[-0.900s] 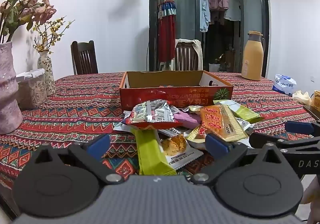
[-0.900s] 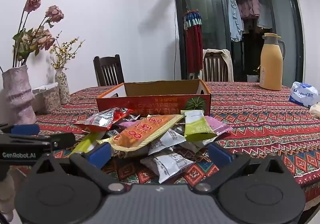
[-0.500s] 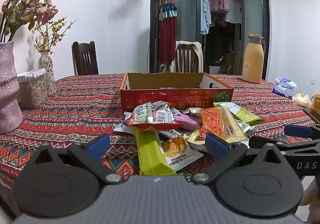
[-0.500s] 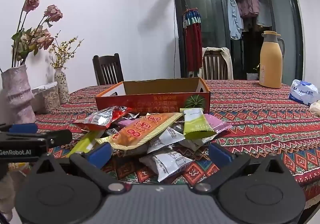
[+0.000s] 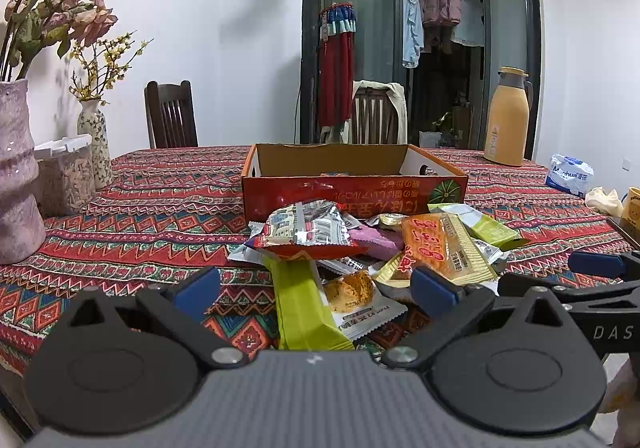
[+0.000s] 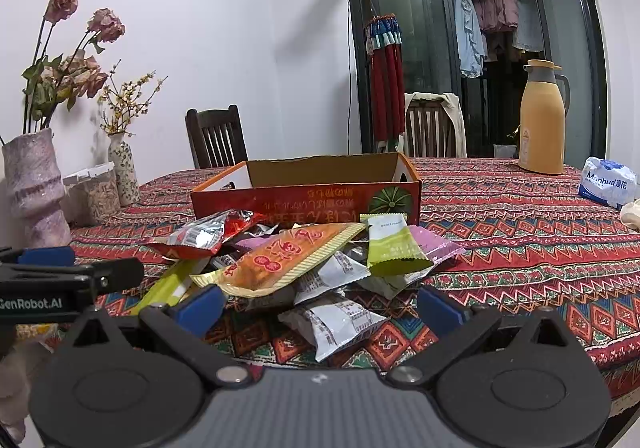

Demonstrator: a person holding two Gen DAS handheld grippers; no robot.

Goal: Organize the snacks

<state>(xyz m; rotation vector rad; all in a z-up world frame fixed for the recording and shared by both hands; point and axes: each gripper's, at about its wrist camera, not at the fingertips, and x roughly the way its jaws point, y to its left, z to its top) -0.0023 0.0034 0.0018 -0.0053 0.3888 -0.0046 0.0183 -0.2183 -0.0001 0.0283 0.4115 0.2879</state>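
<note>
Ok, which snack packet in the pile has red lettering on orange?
The long orange packet lying on top of the pile; the others are green, purple, silver or white.
</note>
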